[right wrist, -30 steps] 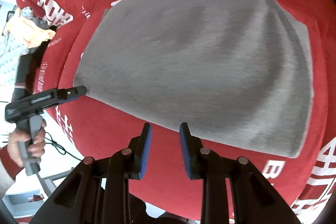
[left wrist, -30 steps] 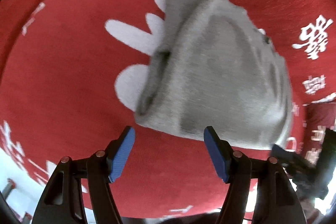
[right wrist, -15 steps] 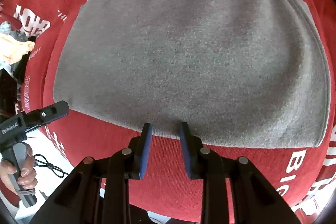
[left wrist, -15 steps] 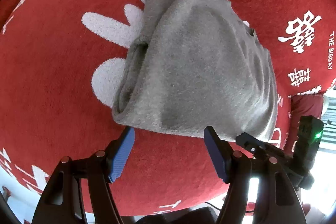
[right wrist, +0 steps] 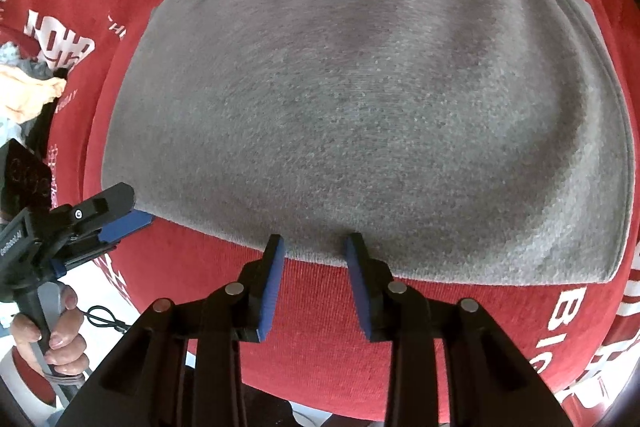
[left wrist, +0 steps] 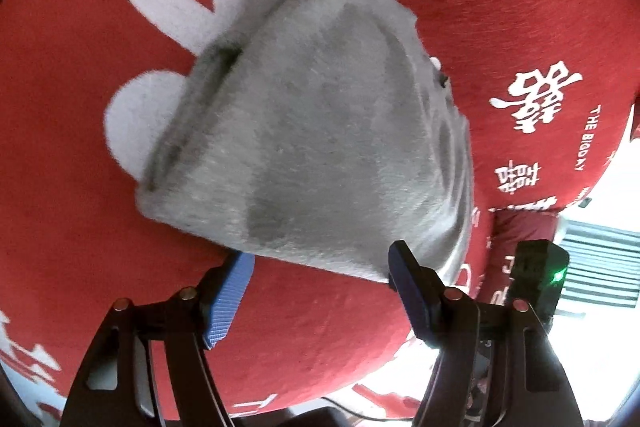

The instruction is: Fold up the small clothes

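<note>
A folded grey garment [left wrist: 320,131] lies flat on a red cloth with white print [left wrist: 80,211]; it fills most of the right wrist view [right wrist: 368,115]. My left gripper [left wrist: 320,263] is open, its blue-padded tips at the garment's near edge. My right gripper [right wrist: 314,247] is open with a narrower gap, its tips at the garment's near hem. The left gripper also shows in the right wrist view [right wrist: 120,215], its tip touching the garment's left corner. Neither gripper holds cloth.
A pile of pale and orange clothes [right wrist: 28,95] lies beyond the red cloth's left edge. The right gripper's black body with a green light [left wrist: 540,275] shows at the cloth's right edge. A hand [right wrist: 56,331] holds the left gripper's handle.
Both grippers have moved closer to the garment's near edge. The right gripper's jaws have opened a little wider. The garment has stayed in place.
</note>
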A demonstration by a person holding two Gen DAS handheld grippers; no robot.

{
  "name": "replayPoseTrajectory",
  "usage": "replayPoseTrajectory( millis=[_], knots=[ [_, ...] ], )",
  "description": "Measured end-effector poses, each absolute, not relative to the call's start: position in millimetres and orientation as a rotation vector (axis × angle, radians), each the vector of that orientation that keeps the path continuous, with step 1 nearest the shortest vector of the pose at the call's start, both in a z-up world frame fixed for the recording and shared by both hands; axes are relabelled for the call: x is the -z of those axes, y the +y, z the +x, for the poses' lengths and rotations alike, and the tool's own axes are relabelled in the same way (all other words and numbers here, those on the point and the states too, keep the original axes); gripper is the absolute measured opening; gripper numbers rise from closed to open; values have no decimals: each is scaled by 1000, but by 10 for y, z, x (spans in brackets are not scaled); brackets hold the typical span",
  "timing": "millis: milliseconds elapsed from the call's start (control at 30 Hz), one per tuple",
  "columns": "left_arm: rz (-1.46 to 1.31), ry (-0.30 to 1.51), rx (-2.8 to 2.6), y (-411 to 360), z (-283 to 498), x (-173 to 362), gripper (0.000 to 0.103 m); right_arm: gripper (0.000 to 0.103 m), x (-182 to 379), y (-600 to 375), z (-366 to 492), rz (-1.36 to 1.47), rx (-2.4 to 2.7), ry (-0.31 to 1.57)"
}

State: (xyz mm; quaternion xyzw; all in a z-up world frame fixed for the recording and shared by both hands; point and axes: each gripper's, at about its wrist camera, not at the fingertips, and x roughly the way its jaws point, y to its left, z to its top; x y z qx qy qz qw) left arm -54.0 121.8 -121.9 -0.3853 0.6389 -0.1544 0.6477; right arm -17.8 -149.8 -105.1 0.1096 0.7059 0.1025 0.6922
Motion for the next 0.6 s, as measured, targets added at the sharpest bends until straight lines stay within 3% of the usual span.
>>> replayPoseTrajectory(
  millis=[400,600],
  knots=[
    [-971,1294,237,1037,-423,1244,70,39,1061,-1507,-206,249,-260,1558],
    [-875,1188,356,765,-296,898,70,39,1062,-1561,-233,269,-276,1549]
  ],
)
